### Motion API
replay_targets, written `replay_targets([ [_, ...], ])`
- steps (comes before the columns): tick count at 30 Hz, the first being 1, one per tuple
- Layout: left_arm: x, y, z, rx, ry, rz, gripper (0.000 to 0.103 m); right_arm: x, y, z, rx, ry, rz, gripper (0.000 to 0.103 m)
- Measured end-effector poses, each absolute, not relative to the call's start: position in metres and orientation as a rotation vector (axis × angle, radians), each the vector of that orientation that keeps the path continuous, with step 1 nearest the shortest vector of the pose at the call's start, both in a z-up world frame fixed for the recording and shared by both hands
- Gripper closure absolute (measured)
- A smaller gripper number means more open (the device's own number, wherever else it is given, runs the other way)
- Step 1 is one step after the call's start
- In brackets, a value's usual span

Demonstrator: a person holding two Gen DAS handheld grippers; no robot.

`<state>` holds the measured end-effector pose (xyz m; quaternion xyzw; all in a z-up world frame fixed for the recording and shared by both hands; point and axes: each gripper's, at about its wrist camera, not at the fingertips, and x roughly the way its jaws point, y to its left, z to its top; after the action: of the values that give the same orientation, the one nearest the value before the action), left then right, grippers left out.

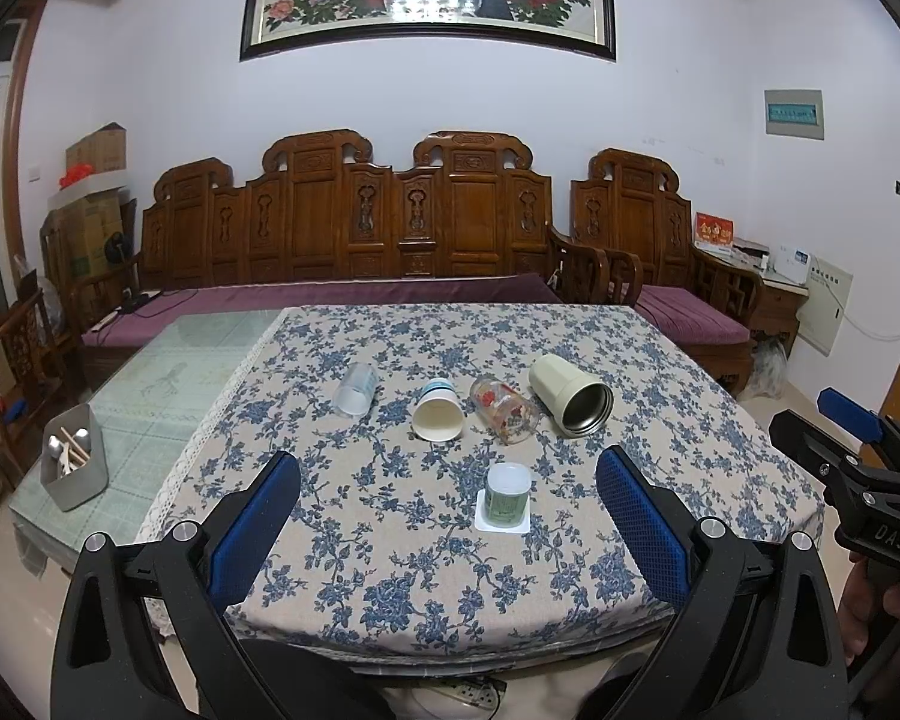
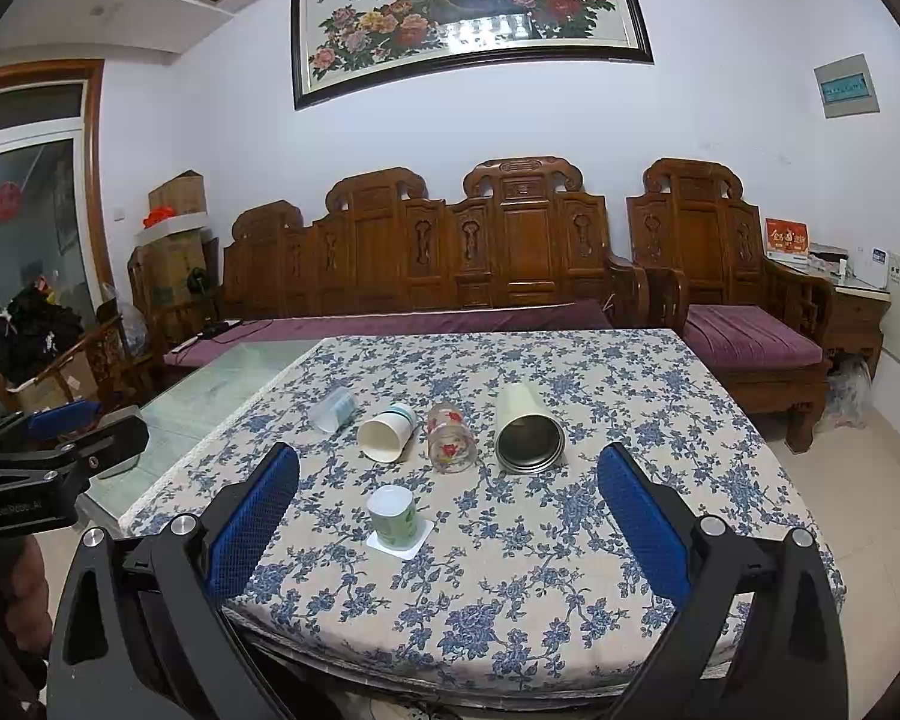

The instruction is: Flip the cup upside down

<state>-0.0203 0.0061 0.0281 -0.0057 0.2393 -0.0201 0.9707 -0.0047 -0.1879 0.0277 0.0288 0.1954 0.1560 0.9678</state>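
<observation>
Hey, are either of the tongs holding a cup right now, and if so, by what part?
Nothing is held. The left tongs and right tongs are both open and empty, short of the cups.

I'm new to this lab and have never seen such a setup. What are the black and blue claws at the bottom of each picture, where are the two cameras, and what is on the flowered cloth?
The claws are two hand-held grippers, one in each of a person's hands. Each carries a wide-angle camera looking forward along its two blue-padded fingers. One picture comes from the left gripper, the other from the right gripper; each also glimpses the other at its edge.

Both are open and hold nothing.

On the tablecloth four cups lie on their sides: a frosted plastic cup, a paper cup, a flowered glass and a cream steel tumbler. Nearer, a small green cup stands mouth down on a white square base. A grey utensil box sits on the bare glass tabletop beside the cloth.
</observation>
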Motion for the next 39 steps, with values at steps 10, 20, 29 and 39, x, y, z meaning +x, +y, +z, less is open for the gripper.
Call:
replay_targets([
  [10,-0.0205,0.0063,0.0281,-0.011,0.483,-0.041,0.008,-0.0052,-0.1875,0.0274,0.059,0.397,0.316,0.003],
  [20,-0.0204,0.0064,0.0279,-0.011,0.483,-0.041,0.008,-0.0054,-0.1871,0.0269,0.061,0.397,0.316,0.003],
  [29,-0.0214,0.0028,0.0273,-0.01,0.477,-0.04,0.008,-0.0055,-0.1869,0.027,0.06,0.396,0.316,0.003],
  [39,-0.0216,0.0018,0.0273,-0.015,0.475,-0.042,0.008,-0.0055,-0.1868,0.027,0.061,0.398,0.317,0.003],
])
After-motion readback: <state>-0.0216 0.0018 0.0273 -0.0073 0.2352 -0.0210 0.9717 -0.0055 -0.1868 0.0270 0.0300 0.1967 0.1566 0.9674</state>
